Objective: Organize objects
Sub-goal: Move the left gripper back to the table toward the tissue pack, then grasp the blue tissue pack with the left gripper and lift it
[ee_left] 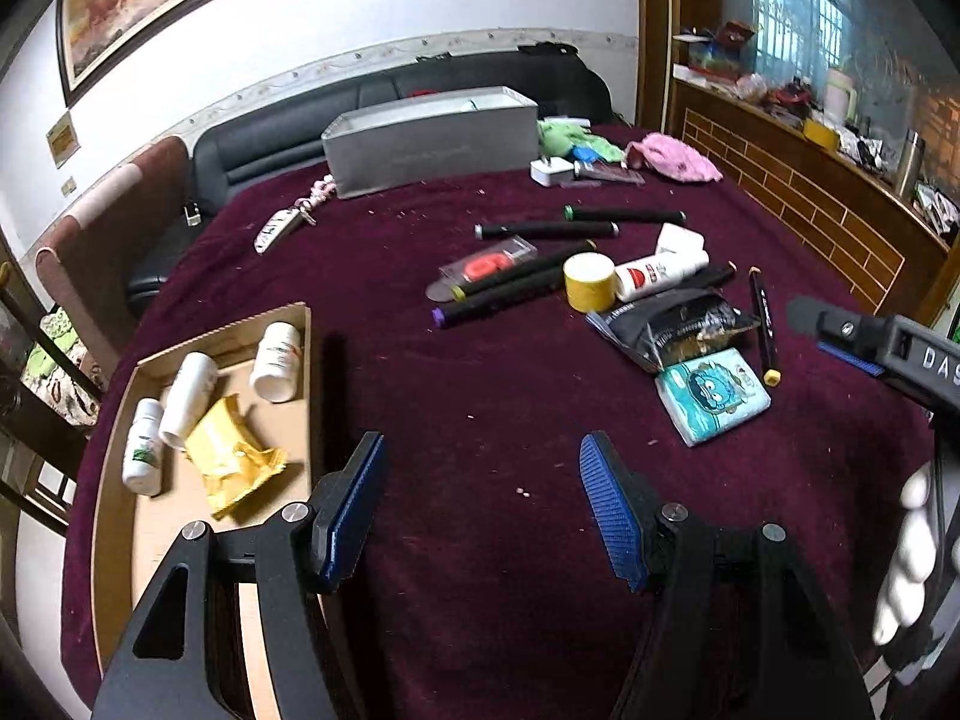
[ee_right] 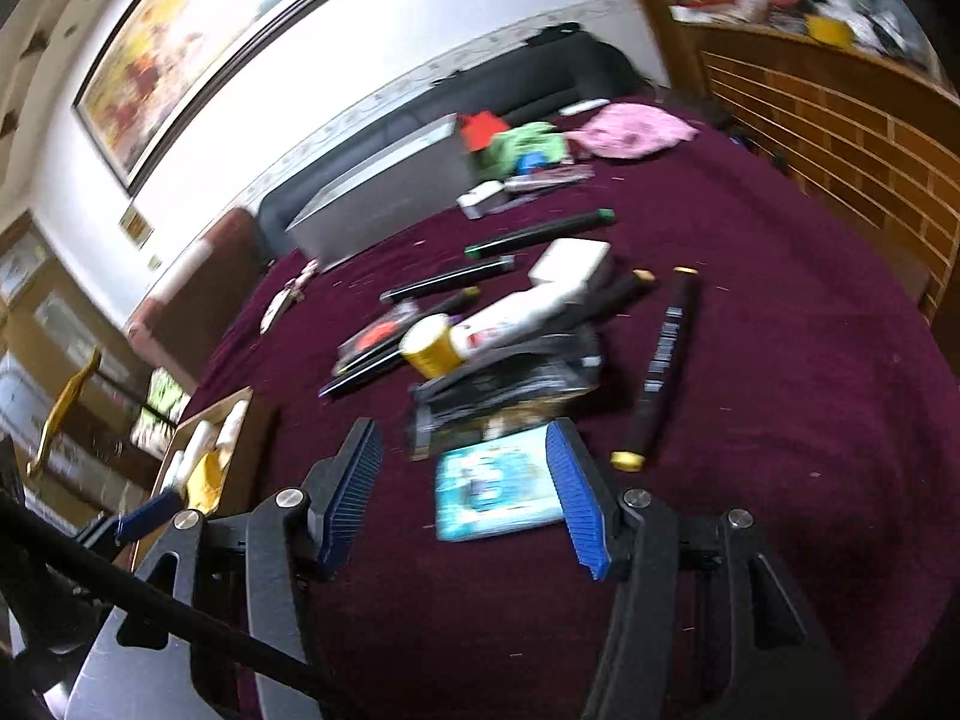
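Note:
In the left wrist view my left gripper (ee_left: pixel 483 480) stands open over bare maroon cloth, with nothing between its blue pads (ee_left: pixel 609 504). A cardboard tray (ee_left: pixel 120 480) at its left holds three white bottles (ee_left: pixel 276 360) and a yellow packet (ee_left: pixel 231 459). My right gripper (ee_right: pixel 465 480) is open just above the cloth. A blue tissue pack (ee_right: pixel 492 492) lies flat behind its fingers, untouched by the pads. Past it lie a black snack packet (ee_right: pixel 504 384), a yellow tape roll (ee_right: pixel 429 348), a white tube (ee_right: pixel 516 315) and several black markers (ee_right: pixel 666 360). The right gripper (ee_left: pixel 840 336) also shows at the left view's right edge.
A grey fabric box (ee_left: pixel 432 138) stands at the table's far side in front of a black sofa (ee_left: pixel 270 138). A white charger (ee_left: pixel 551 171), green and pink cloths (ee_left: pixel 672 159) and a key fob (ee_left: pixel 279 228) lie near it. A brick-fronted counter (ee_left: pixel 810 192) runs along the right.

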`<state>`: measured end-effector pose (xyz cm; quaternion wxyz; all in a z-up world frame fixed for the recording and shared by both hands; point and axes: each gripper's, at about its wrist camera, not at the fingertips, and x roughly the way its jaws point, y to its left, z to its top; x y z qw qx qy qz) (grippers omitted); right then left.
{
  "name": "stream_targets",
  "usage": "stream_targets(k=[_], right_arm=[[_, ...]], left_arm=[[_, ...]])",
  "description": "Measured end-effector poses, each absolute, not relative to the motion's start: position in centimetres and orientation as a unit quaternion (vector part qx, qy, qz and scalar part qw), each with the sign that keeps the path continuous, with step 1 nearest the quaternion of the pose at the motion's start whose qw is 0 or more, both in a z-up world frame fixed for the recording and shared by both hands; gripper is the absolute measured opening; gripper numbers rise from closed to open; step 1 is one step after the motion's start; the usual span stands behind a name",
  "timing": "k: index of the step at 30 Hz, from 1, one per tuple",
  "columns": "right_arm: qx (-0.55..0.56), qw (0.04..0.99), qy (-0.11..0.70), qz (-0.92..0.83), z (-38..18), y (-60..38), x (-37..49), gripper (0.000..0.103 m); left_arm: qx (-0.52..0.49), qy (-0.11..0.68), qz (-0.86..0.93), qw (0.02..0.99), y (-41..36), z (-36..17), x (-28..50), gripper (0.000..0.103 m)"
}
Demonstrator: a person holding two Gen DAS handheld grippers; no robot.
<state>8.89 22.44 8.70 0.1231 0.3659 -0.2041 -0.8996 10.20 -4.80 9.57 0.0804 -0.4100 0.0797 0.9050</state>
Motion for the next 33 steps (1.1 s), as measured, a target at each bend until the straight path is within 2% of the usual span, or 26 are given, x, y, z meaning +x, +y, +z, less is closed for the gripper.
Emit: stream_targets(k=[8,26,33], right_arm=[[0.361,0.085,-0.248,-0.895,6.7,27.3,8.1,0.056],[0.352,0.086,-0.317,-0.876,3.7,31.4,7.1,0.056],[0.354,0.089,-0.321,-0.874,3.4,31.4,7.0,0.061]], left_arm=[[-0.438,0.087,0.890,0.089,-2.9,7.6,9.0,0.060],[-0.471,0.115,0.869,0.100,1.4,4.7,7.1,0.060],[-0.460,0.016,0.869,0.179,1.4,4.7,5.6,0.059]])
